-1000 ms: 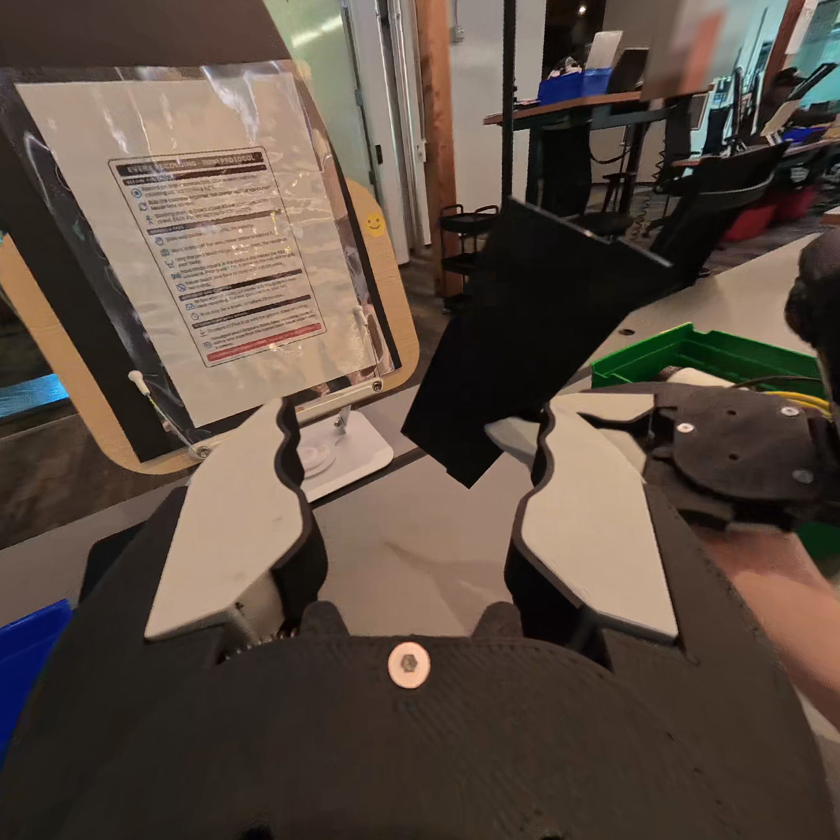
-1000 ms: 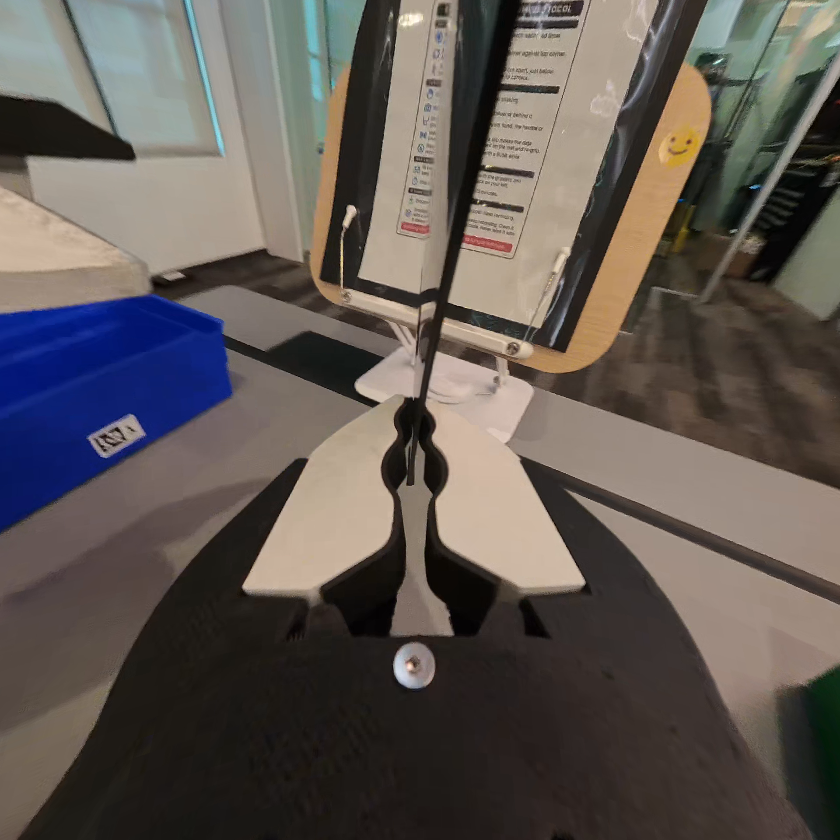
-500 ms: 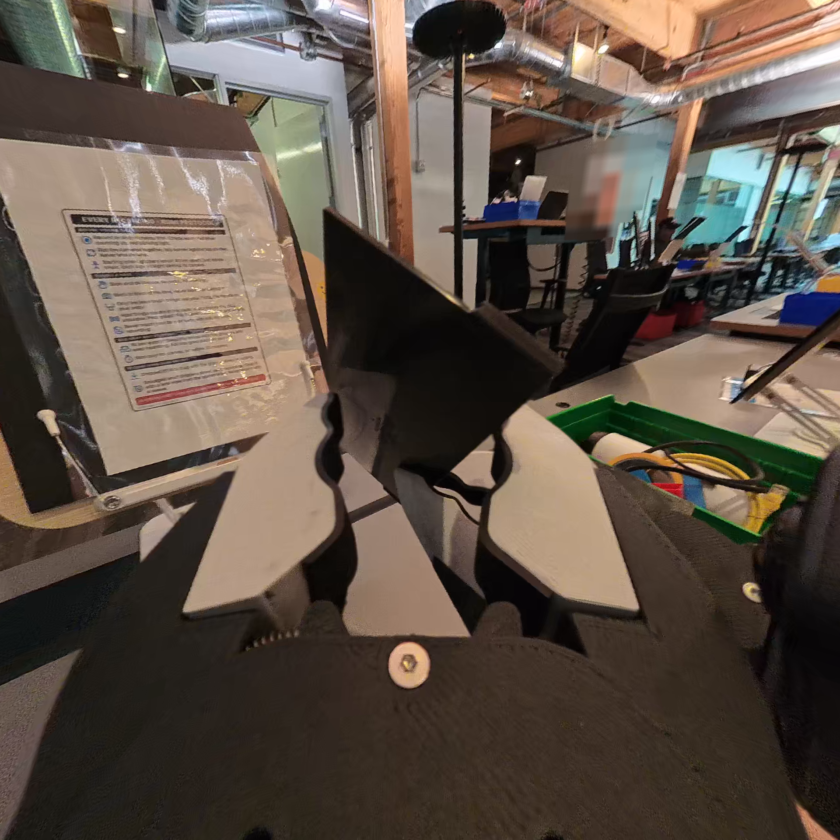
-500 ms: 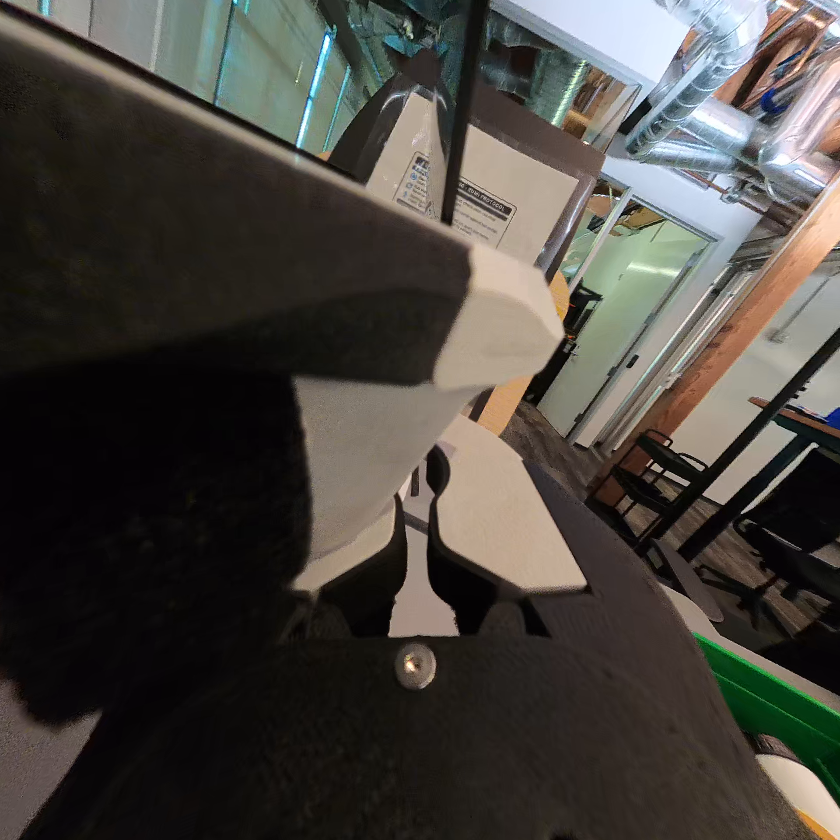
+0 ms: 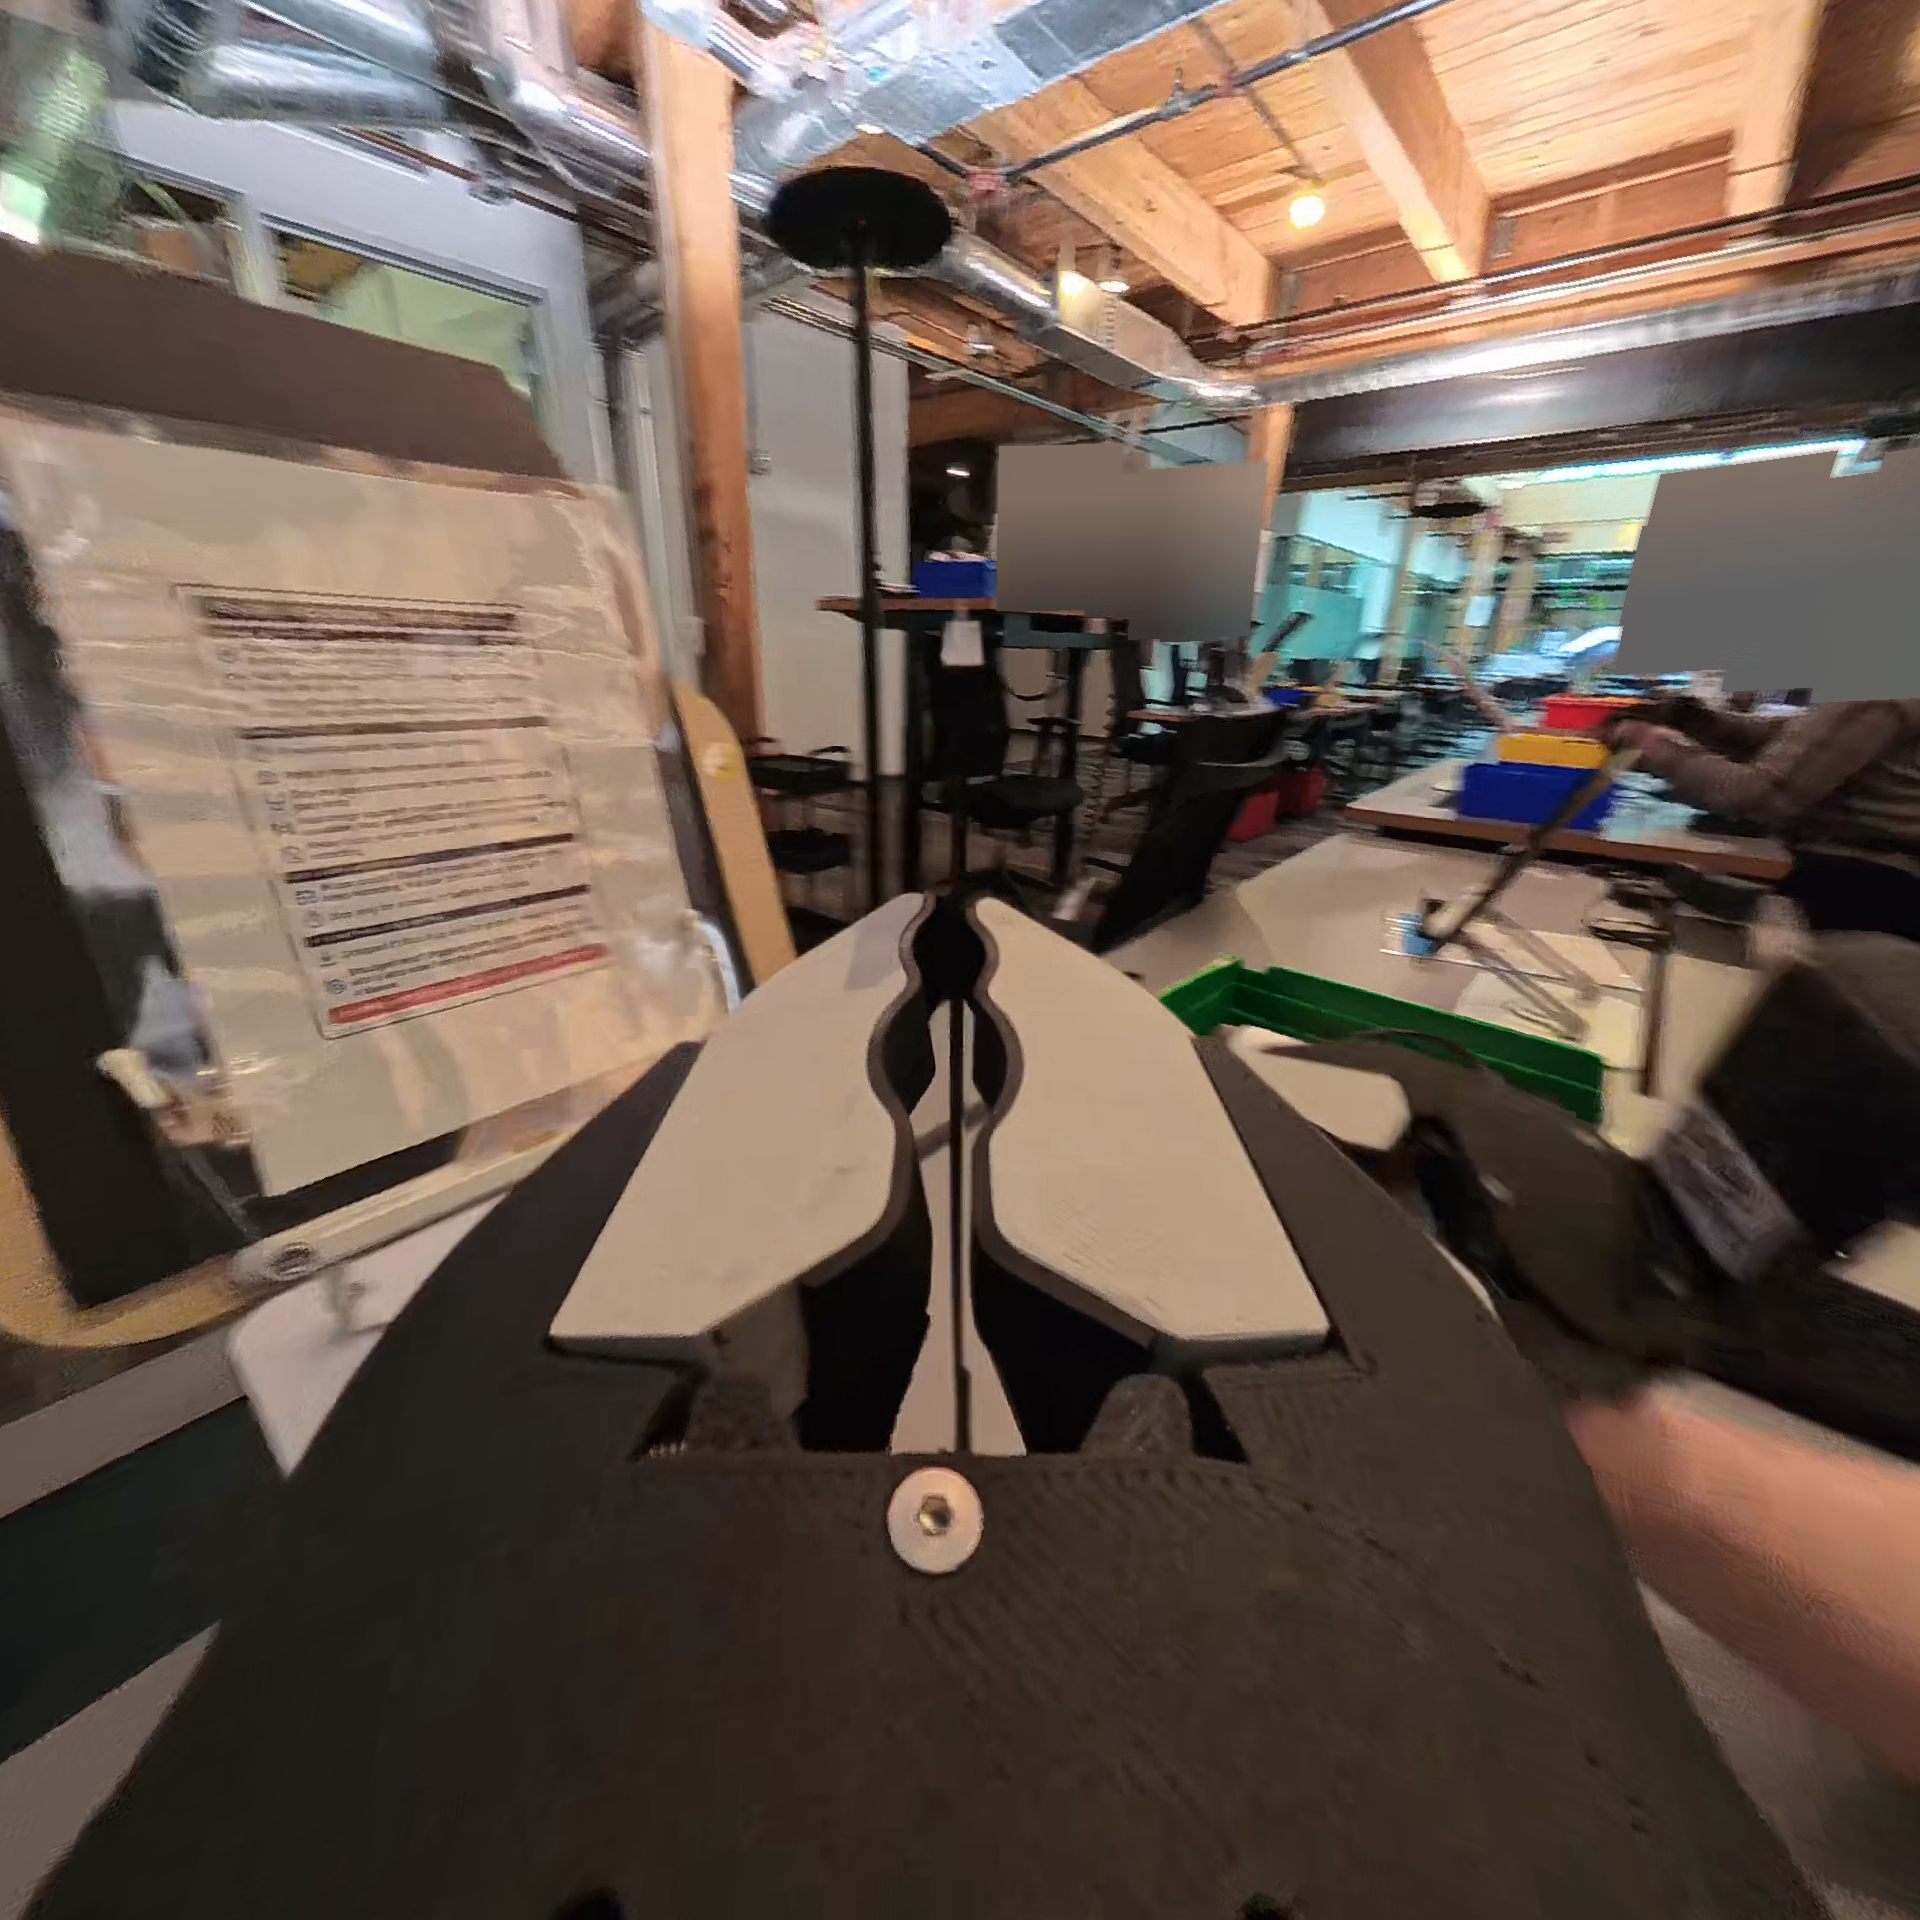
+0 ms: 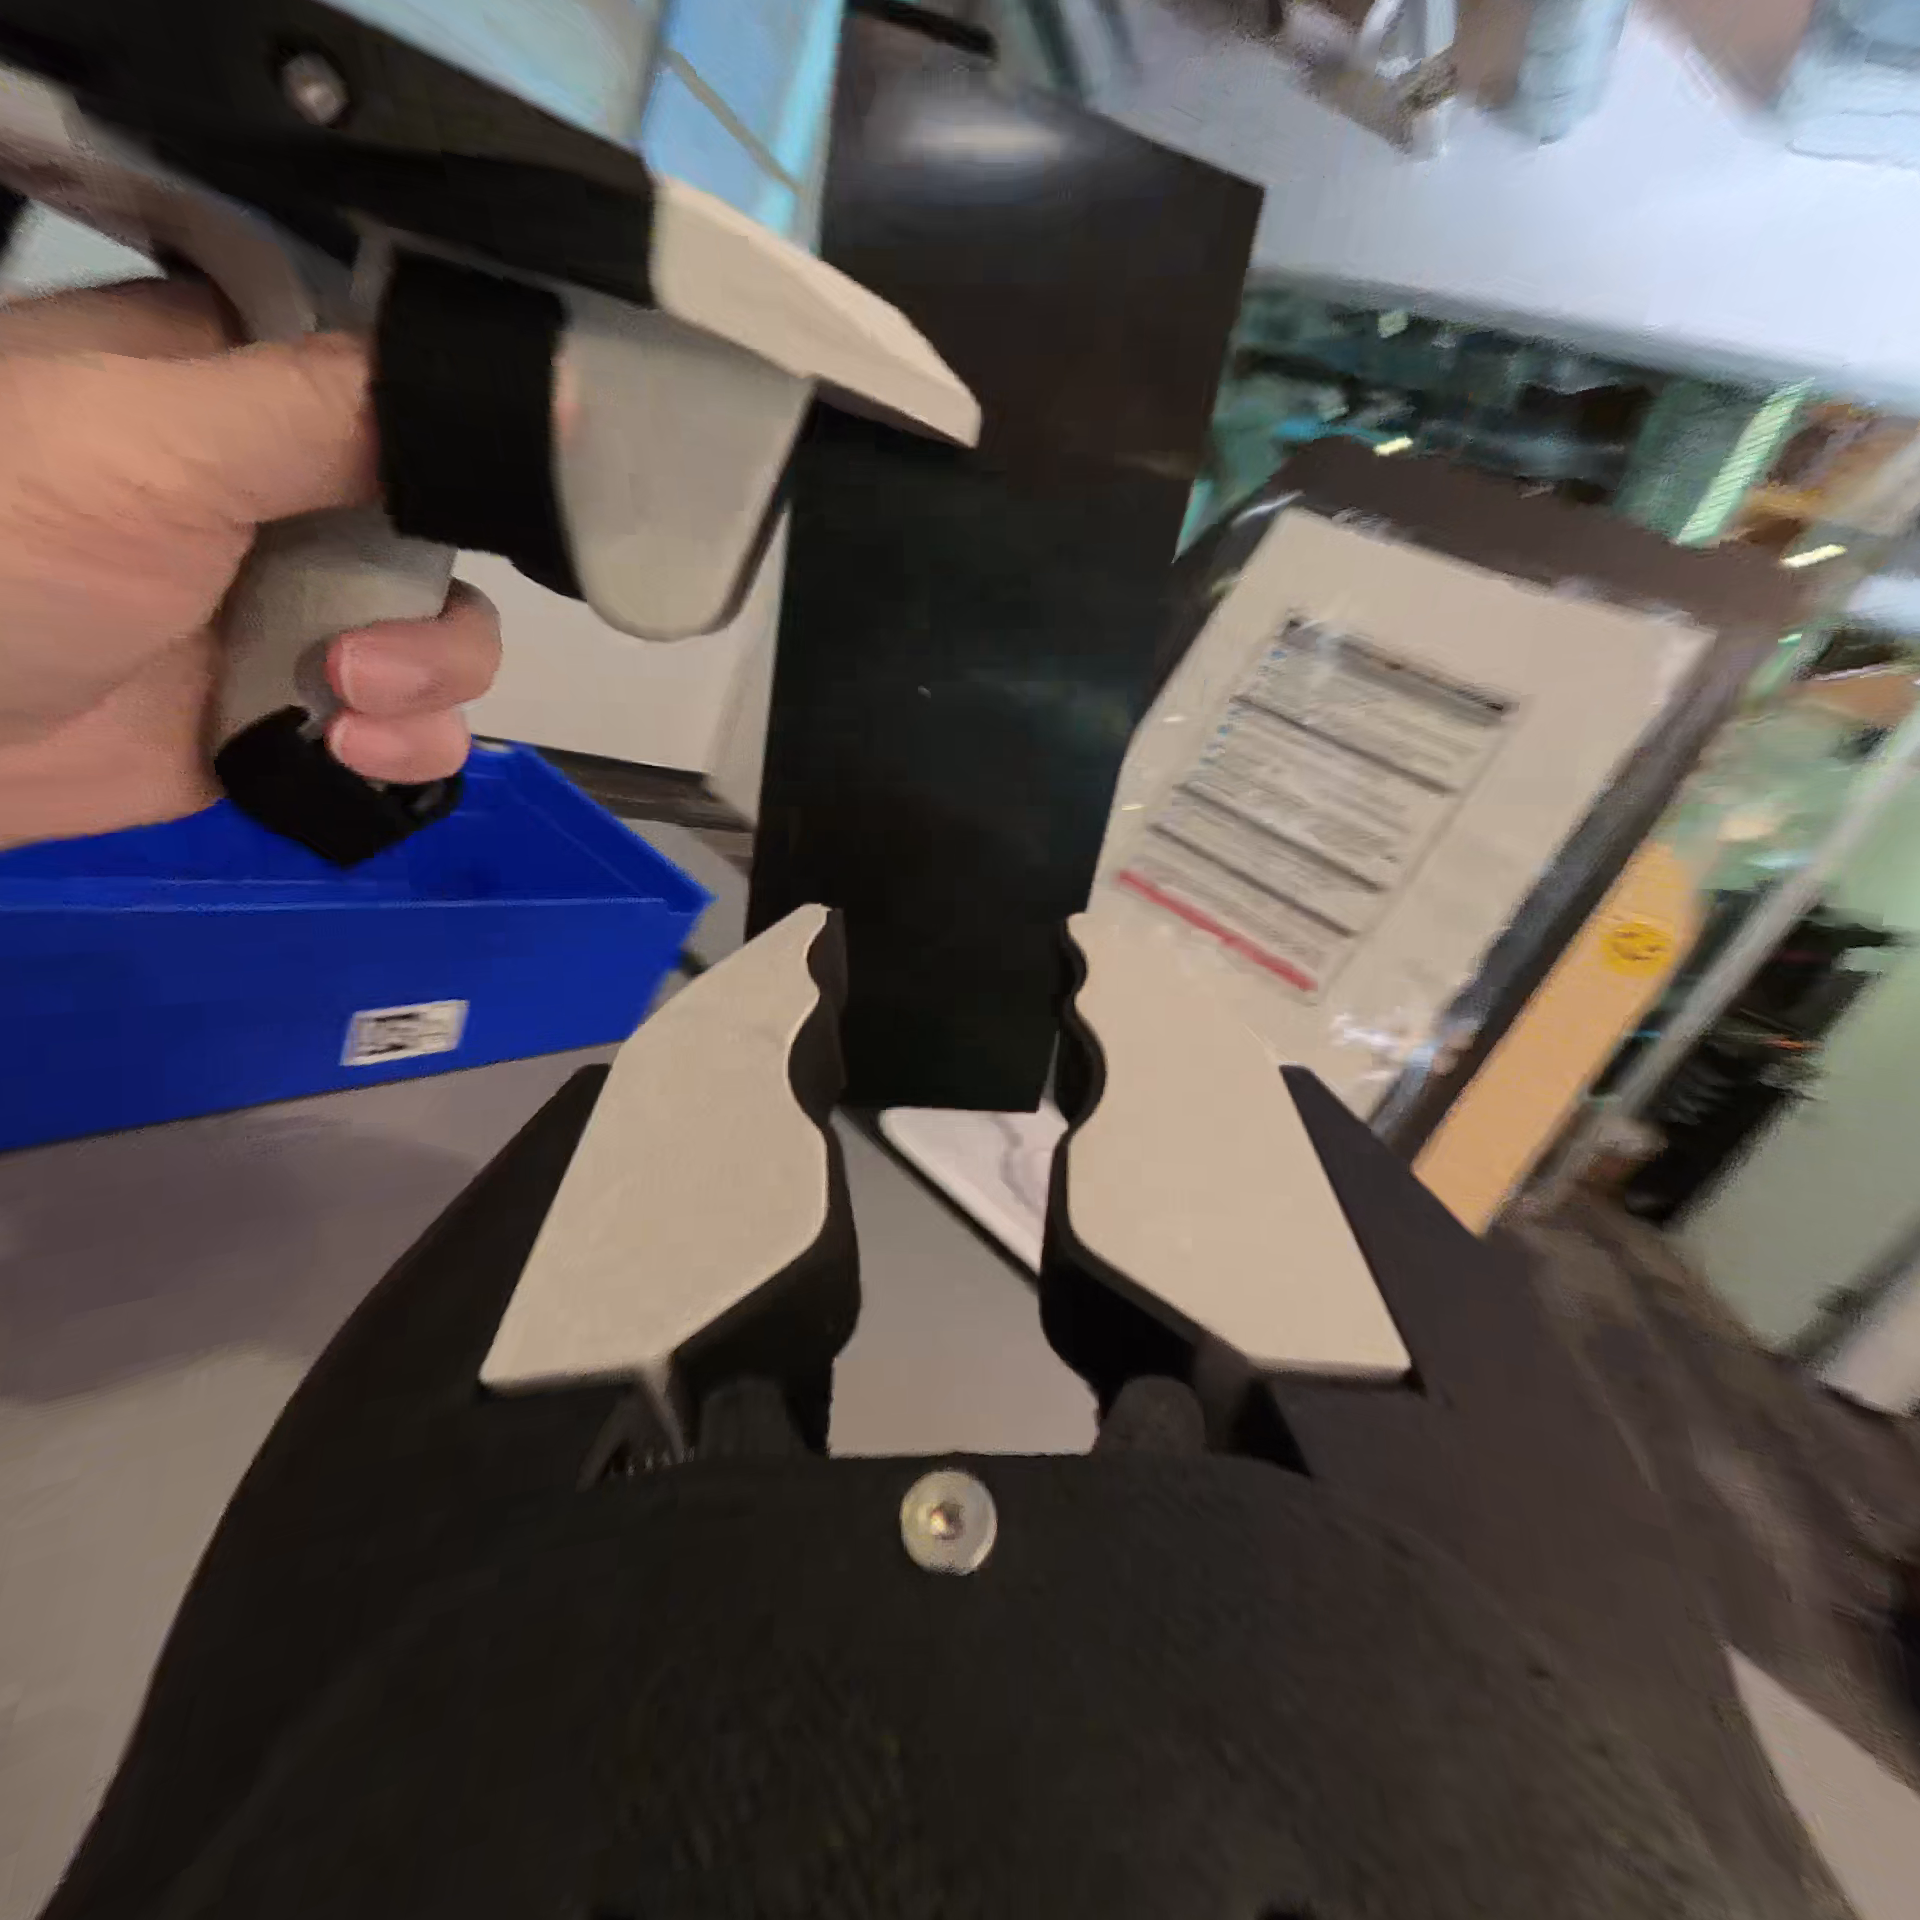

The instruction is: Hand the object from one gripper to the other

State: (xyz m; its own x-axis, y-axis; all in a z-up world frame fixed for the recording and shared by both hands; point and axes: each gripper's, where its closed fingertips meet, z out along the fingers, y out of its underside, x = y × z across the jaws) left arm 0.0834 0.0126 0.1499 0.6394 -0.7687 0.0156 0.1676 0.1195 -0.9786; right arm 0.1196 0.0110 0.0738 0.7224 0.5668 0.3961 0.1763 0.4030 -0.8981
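The object is a thin black sheet (image 6: 997,623), held upright. In the left wrist view it shows edge-on as a thin dark line (image 5: 953,1143) between the fingers. My left gripper (image 5: 951,914) is shut on the sheet; in the right wrist view it (image 6: 966,426) grips the sheet's left edge from the upper left, held by a hand (image 6: 156,540). My right gripper (image 6: 945,925) is open, and the sheet's lower end shows between its spread fingers. I cannot tell whether they touch it. The right gripper (image 5: 1340,1081) also shows blurred at the right of the left wrist view.
A blue bin (image 6: 312,966) stands on the grey table (image 6: 208,1299) to the left. A green bin (image 5: 1382,1023) with cables lies to the right. A stand with a laminated sheet (image 5: 364,790) is behind. A person's arm (image 5: 1766,769) reaches over a far table. My hands' fingertips stand some 9 cm from each other.
The right gripper, which was shut on the black sheet, has opened. The left gripper, which was open, has closed on the sheet and both have swung upward.
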